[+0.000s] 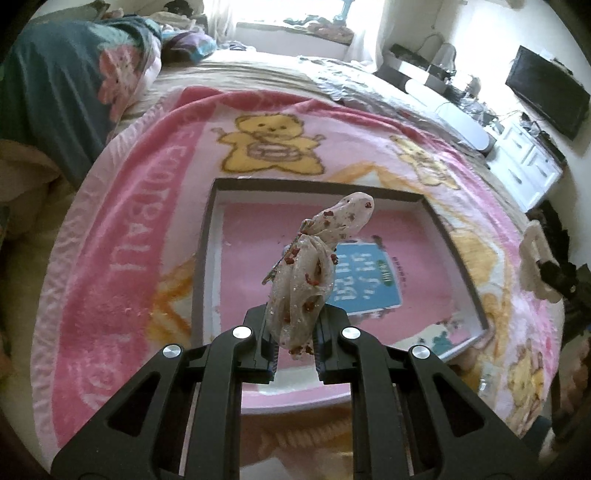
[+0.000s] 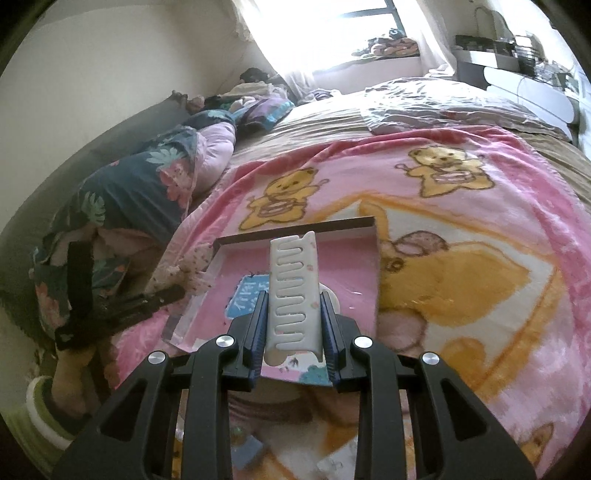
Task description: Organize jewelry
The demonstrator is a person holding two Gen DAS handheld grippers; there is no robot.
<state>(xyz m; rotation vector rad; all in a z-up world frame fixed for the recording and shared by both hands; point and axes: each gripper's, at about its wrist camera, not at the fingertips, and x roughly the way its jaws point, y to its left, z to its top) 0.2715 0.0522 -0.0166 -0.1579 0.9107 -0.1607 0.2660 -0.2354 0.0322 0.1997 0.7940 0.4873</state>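
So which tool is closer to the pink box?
Too close to call. The left tool, shut on a speckled scrunchie, and the right tool, shut on a white hair clip, are both over the pink box's near edge.

You are working in daylight from the window at the far side of the bed; it is blown out to white in both views, and the curtain beside it glows. Your near foreground sits darker, with the black gripper frames almost featureless. The blanket looks soft and slightly smeared toward the lower edges. Straight lines bow strongly near the rim, and each picture ends in a dark round border. Shadows are faint and diffuse.
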